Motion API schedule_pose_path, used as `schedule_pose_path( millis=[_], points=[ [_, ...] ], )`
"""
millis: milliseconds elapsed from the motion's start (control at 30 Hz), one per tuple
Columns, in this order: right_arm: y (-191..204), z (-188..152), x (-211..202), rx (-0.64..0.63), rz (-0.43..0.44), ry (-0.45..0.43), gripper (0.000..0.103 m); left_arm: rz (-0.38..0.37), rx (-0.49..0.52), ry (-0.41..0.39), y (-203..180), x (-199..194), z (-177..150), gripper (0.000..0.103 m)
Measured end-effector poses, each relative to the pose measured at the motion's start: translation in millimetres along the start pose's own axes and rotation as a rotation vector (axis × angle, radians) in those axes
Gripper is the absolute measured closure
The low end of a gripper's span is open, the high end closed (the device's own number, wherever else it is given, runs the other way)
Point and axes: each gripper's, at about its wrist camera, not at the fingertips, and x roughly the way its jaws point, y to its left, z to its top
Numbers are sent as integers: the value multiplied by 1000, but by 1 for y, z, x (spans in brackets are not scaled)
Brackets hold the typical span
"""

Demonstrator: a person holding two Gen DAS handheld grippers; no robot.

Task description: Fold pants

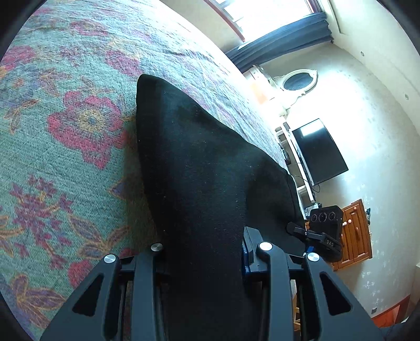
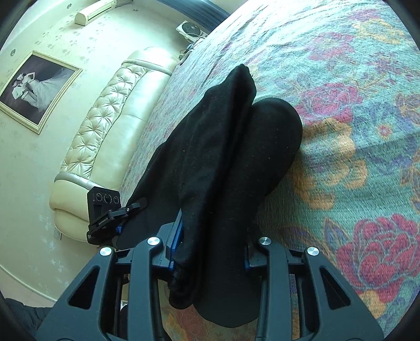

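Across a bedspread (image 1: 65, 126) woven in green with red and orange flowers, the black pants (image 1: 199, 168) are lying lengthwise, their near end lifted into both tools. From the left wrist view, the left gripper (image 1: 207, 251) is clamping the dark cloth between its fingers, and the fabric is narrowing to a rounded far end on the spread. From the right wrist view, the right gripper (image 2: 210, 249) is pinching a thick bunch of the same pants (image 2: 236, 147), which are showing as two stacked folds, the upper one reaching farther up the bed. Beyond the bed edge a dark wall television (image 1: 319, 152) is hanging beside a wooden cabinet (image 1: 355, 233), with an oval mirror (image 1: 296, 82) and a navy curtain (image 1: 283, 39) under a bright window. On the other side a cream tufted headboard (image 2: 105, 131) is standing against the wall, below a framed photograph (image 2: 36, 89) and an air conditioner (image 2: 95, 10).
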Motion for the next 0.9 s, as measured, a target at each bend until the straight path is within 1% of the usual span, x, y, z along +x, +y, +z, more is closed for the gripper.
schedule_pose_path(
  millis=[267,533,600,667,800,900],
  points=[
    [-4,25,10,7,-4,4,70,3,-16,-16,3,10,15,70],
    [-6,43,17,2,-12,20,70,0,-25,-2,1,16,20,69],
    [-10,42,17,11,-6,25,70,4,-19,0,-1,16,17,69],
    [-15,38,16,21,-1,31,70,6,-16,1,4,14,13,68],
    [-29,31,16,62,37,28,69,-6,-19,-6,3,16,7,67],
    [-30,34,17,72,49,35,69,-21,-21,0,6,15,7,67]
  ],
)
